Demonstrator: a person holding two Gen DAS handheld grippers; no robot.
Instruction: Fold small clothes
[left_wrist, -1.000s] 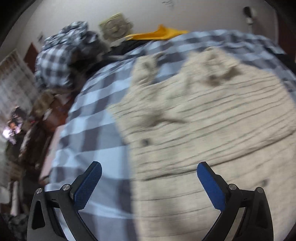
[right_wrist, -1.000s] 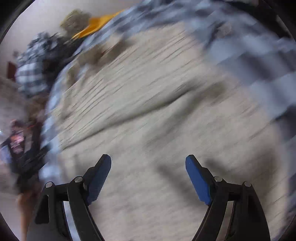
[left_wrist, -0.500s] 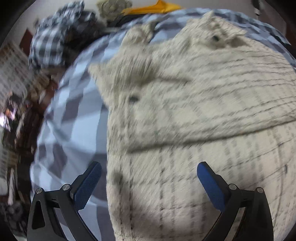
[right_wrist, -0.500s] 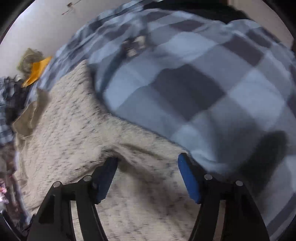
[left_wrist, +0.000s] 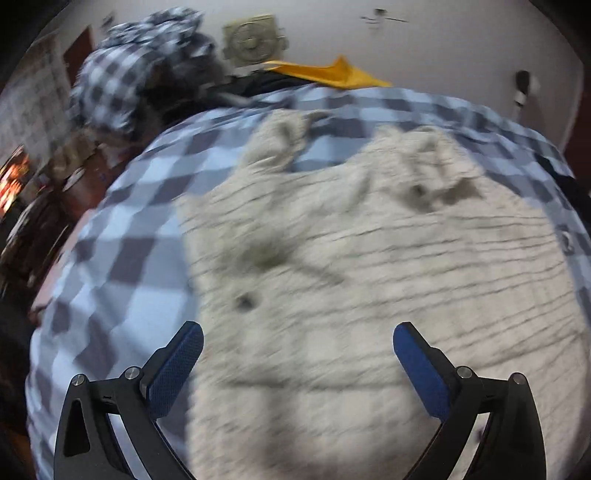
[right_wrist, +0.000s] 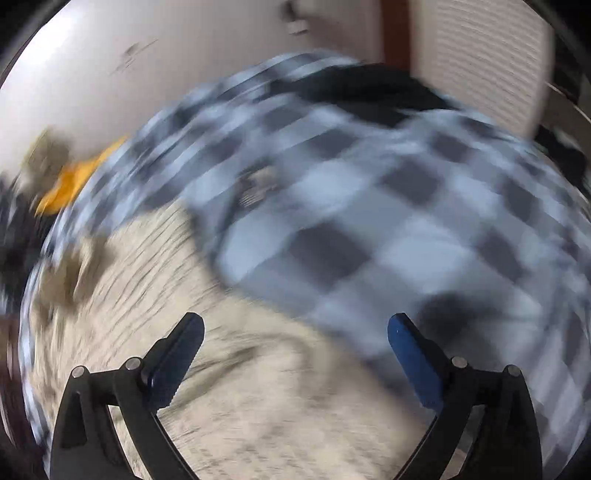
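Garment Position and Gripper State

Cream knitted sweater with thin dark stripes (left_wrist: 369, 280) lies spread on a blue-and-grey checked bedcover (left_wrist: 122, 229). In the left wrist view the sweater fills the centre and right of the scene; its far edge shows two raised folds, though blur hides their detail. An orange cloth item (left_wrist: 332, 72) sits at the far edge of the bedcover, near a white wall (left_wrist: 424, 48). A crumpled checked fabric heap (left_wrist: 122, 77) lies at the far left.

Left gripper (left_wrist: 297, 347): jaws stand wide apart above the sweater, with nothing clamped between the blue pads.

Right gripper (right_wrist: 295, 341): jaws are opening, spread wide, with no cloth pinched. It hovers over the right edge of the sweater (right_wrist: 240, 387), where knit meets bedcover (right_wrist: 406, 206). This view is heavily blurred.
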